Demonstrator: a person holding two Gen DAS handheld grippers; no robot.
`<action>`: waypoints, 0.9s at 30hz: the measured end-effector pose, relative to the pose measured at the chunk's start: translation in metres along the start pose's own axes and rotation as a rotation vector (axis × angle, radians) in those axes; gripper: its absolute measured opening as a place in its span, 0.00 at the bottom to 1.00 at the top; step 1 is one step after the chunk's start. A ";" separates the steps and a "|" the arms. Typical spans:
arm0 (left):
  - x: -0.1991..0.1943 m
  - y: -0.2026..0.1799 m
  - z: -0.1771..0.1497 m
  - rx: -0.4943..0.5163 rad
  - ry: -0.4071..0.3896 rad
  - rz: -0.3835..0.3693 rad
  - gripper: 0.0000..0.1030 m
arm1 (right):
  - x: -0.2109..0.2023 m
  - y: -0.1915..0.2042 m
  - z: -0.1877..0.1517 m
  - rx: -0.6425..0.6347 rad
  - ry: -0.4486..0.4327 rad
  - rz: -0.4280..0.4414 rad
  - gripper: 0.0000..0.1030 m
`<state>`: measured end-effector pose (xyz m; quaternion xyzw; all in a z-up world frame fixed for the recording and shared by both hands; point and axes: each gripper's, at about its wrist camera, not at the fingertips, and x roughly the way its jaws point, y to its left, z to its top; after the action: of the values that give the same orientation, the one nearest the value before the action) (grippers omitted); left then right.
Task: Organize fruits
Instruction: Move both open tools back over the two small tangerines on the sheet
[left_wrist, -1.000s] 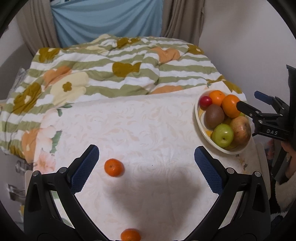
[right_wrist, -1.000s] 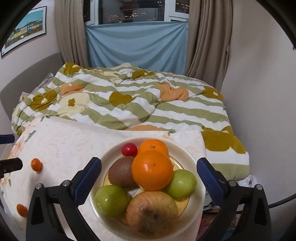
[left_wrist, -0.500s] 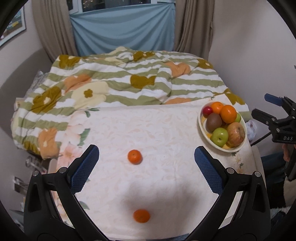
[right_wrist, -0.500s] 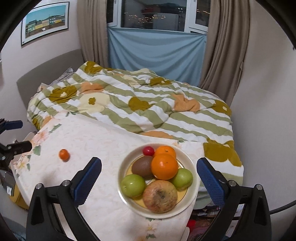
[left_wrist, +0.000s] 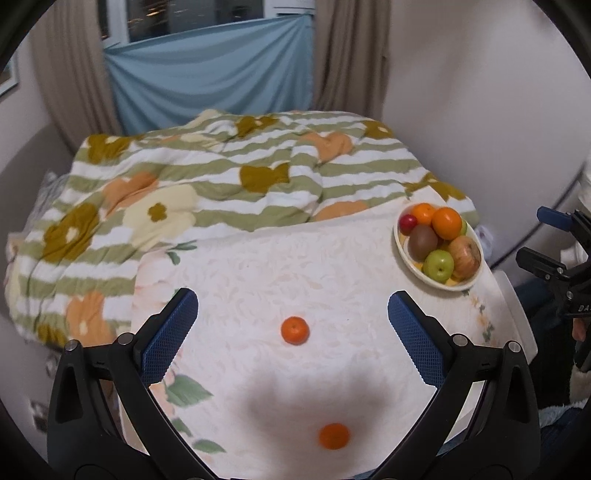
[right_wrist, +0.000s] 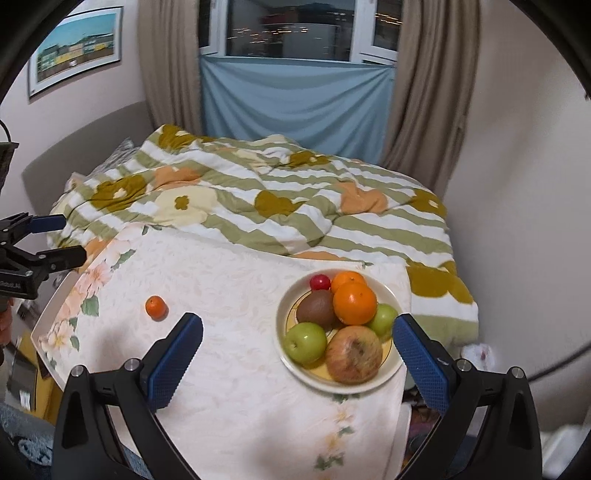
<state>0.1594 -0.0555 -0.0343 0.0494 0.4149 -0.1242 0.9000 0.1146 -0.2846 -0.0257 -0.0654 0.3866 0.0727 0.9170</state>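
Left wrist view: my left gripper (left_wrist: 291, 325) has its blue-padded jaws spread wide and holds nothing. A small round orange mandarin (left_wrist: 294, 330) lies on the white floral tablecloth (left_wrist: 240, 280), framed between the two pads but beyond the tips, not touched. A second small orange mandarin (left_wrist: 334, 436) lies nearer to me, low in the frame and inside my shadow. The cream round ceramic plate (left_wrist: 402, 254) of mixed fruit sits well apart, at the far right corner of the cloth, with my right gripper (left_wrist: 550, 240) hovering off the table edge past it. Risk, as I judge it: both mandarins are round and loose on cloth, so an off-centre closure would probably roll one toward the near edge. Right wrist view: my right gripper (right_wrist: 297, 332) also has its jaws wide apart and empty. The plate sits between and just beyond the pads, piled with a large orange (right_wrist: 354, 302), a brown kiwi (right_wrist: 316, 308), two green apples, a reddish-yellow apple (right_wrist: 354, 353) and a small red fruit (right_wrist: 320, 282). Risk: the heap is already full and close to the table corner; adding fruit carelessly could dislodge the top orange. The far mandarin lies well to the left, outside these jaws.
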 end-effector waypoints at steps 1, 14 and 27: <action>0.001 0.006 0.001 0.013 0.005 -0.018 1.00 | -0.001 0.005 0.000 0.012 0.003 -0.011 1.00; 0.050 0.064 0.005 0.265 0.085 -0.267 1.00 | 0.006 0.100 -0.027 0.272 0.098 -0.136 0.99; 0.126 0.047 0.001 0.535 0.200 -0.418 1.00 | 0.037 0.171 -0.067 0.369 0.207 -0.195 0.99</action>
<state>0.2508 -0.0327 -0.1298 0.2093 0.4549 -0.4043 0.7654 0.0618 -0.1255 -0.1101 0.0595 0.4771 -0.0951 0.8717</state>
